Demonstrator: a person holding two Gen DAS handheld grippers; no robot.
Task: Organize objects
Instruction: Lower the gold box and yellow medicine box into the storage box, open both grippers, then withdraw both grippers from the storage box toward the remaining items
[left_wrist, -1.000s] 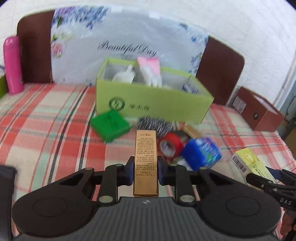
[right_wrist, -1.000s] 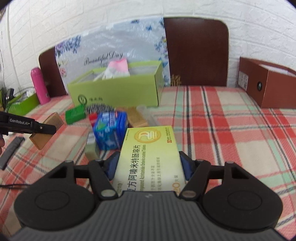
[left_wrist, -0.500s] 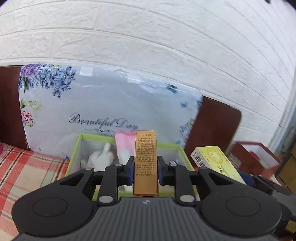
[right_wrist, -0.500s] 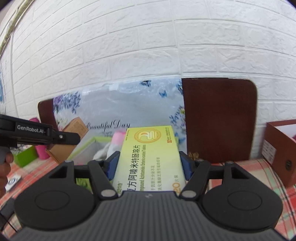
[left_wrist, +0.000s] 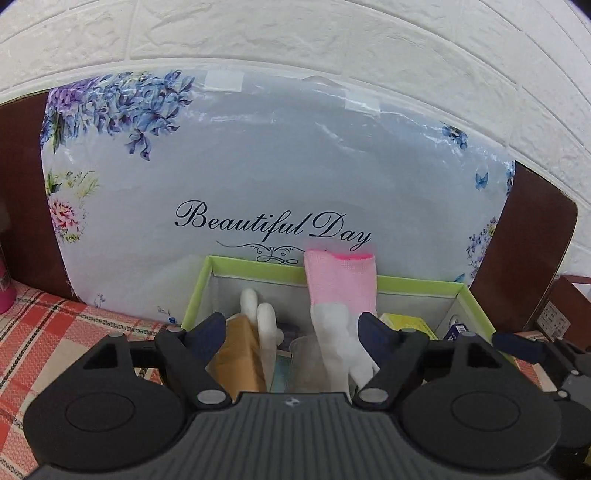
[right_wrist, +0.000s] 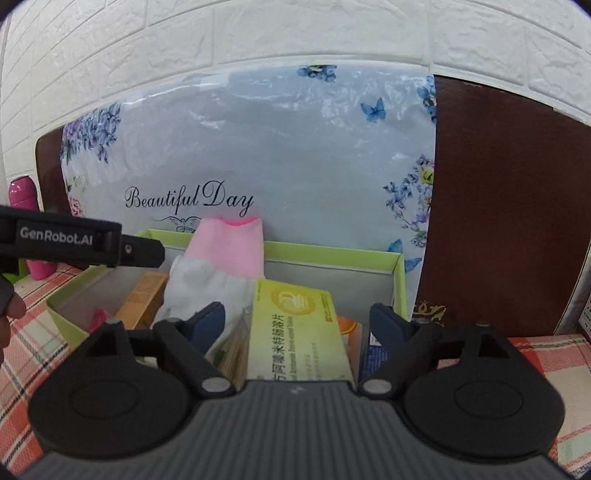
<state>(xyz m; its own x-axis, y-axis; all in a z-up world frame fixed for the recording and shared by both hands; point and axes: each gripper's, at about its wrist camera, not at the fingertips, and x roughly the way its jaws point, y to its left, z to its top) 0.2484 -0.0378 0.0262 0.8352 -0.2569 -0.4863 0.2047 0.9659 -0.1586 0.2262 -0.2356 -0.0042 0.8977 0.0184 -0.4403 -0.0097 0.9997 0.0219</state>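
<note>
- Boxes were the business here: a brown carton (left_wrist: 236, 354) and a yellow medicine box (right_wrist: 295, 332) both lay inside the green storage box (left_wrist: 417, 286), which stood against a flowered cushion (left_wrist: 277, 166) on the checked cloth (left_wrist: 44, 332).
- Left gripper (left_wrist: 291, 332) had its jaws opening, well apart, with nothing pressed between the pads; the brown carton sat just beside the left pad, tilted against a white and pink glove (left_wrist: 340, 295).
- Right gripper (right_wrist: 295, 325) was likewise opening, its pads clear of the yellow medicine box, which lay slanted below and between them.
- Risk one, as I judged it: the brown carton leaned rather than lay flat, so a careless pull-back could have caught its edge on the left pad and dragged it out or tipped it.
- Risk two: the yellow medicine box rested on other packets at an angle and might have slid or stayed proud of the rim.
- Risk three: the glove stood above the rim between both tools; either finger could have snagged its fabric on withdrawal.
- Risk four: the two grippers worked close together over one box, so they could have knocked each other.
</note>
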